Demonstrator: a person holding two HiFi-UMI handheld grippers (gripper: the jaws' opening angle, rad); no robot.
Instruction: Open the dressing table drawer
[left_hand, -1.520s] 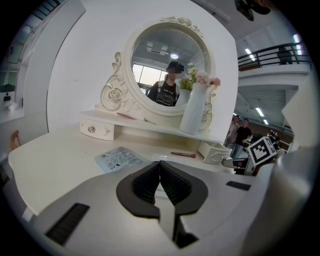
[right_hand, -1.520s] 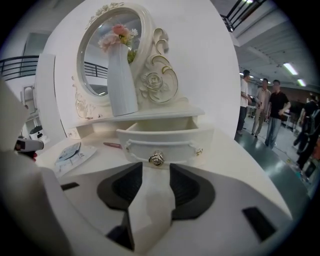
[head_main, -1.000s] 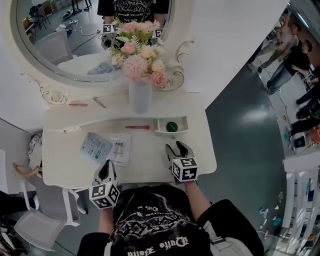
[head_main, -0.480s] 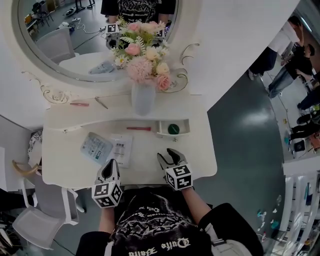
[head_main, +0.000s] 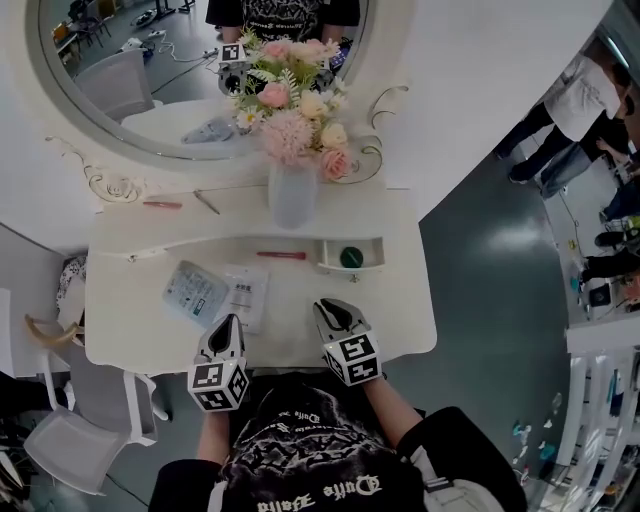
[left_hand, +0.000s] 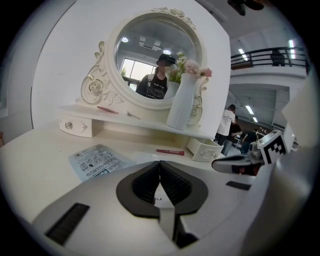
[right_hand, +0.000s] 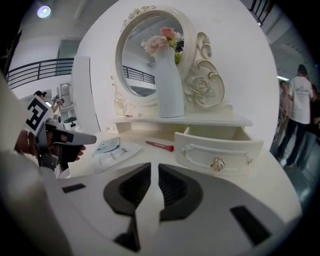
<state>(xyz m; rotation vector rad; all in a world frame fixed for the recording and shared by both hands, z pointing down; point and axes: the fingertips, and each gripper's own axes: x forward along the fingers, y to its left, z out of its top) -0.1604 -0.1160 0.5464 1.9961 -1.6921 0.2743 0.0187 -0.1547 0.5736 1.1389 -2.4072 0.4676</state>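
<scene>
Right gripper (head_main: 327, 306) back from open drawer (head_main: 350, 269) (green item (head_main: 348, 257) inside), jaws closing empty; left gripper (head_main: 228, 321) closed.

I see the white surface (head_main: 400, 312) carrying a blue packet (head_main: 190, 292), a white leaflet (head_main: 244, 293) just beside it, and a red stick (head_main: 280, 255) nearer the shelf (head_main: 385, 205), where a vase (head_main: 292, 198) stands.

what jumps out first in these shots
A white vase of pink flowers stands at the back of the table, before a big round mirror. In front, to its right, a small drawer is pulled open with a green thing inside. At the near edge the left gripper is shut and the right gripper is closing on nothing.
</scene>
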